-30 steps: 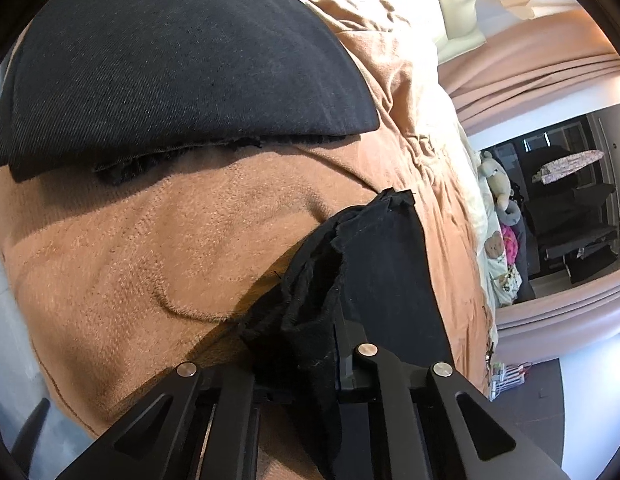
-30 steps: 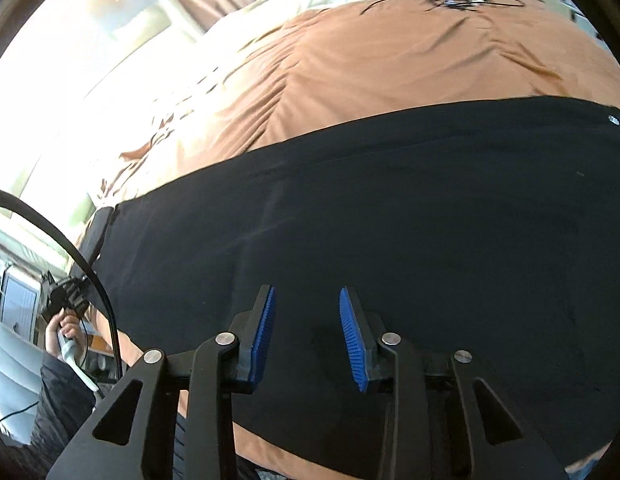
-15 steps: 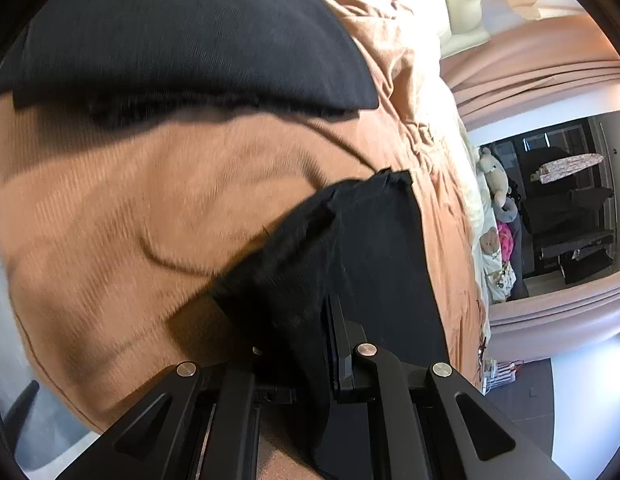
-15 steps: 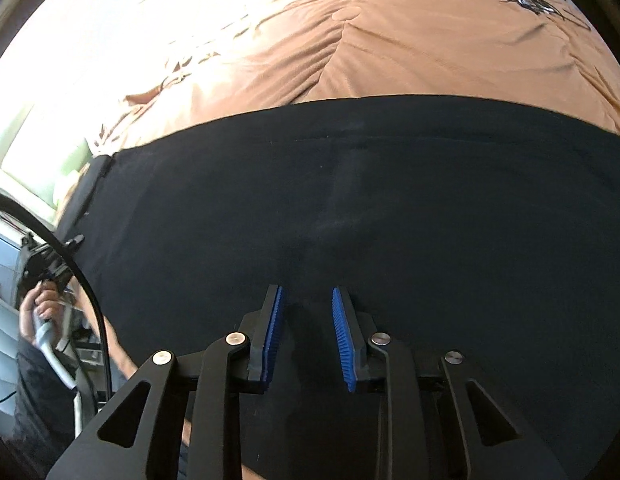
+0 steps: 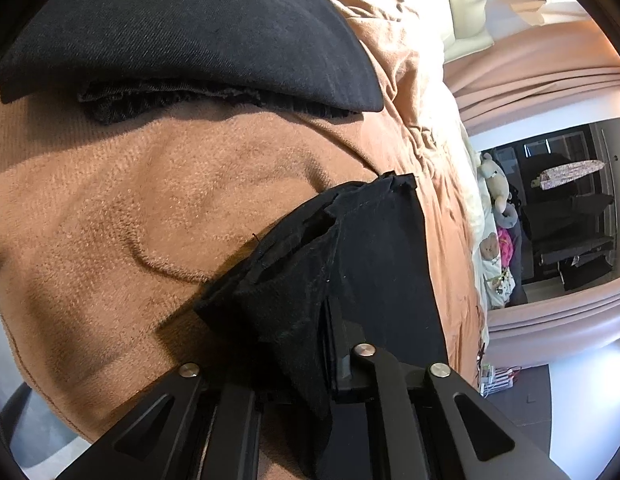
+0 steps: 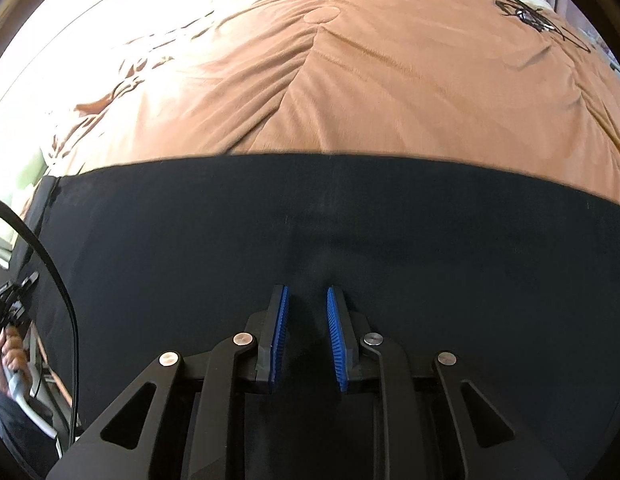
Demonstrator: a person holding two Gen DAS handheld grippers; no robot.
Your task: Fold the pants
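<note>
Black pants (image 6: 390, 232) lie flat across a brown blanket (image 6: 390, 80) on a bed. My right gripper (image 6: 308, 292) points down at the cloth. Its blue pads (image 6: 279, 336) stand a narrow gap apart and are closing. Flat cloth with a faint ridge shows in the gap, and the pads are not pressing on it. In the left wrist view my left gripper (image 5: 306, 332) is shut on a bunched leg end of the pants (image 5: 350, 248), which hides its left finger. A wider part of the pants (image 5: 190, 32) lies across the top.
The blanket (image 5: 130, 220) ends at the bed's edge at the lower left. Stuffed toys (image 5: 496, 188) and pink curtains (image 5: 550, 72) are at the right. A hand (image 6: 10, 356) holding the other gripper and a black cable (image 6: 50, 264) show at the left.
My right gripper has slid across the pants and sunk a little, and its jaws have narrowed. The left gripper keeps its hold, and the bunched leg end has shifted slightly.
</note>
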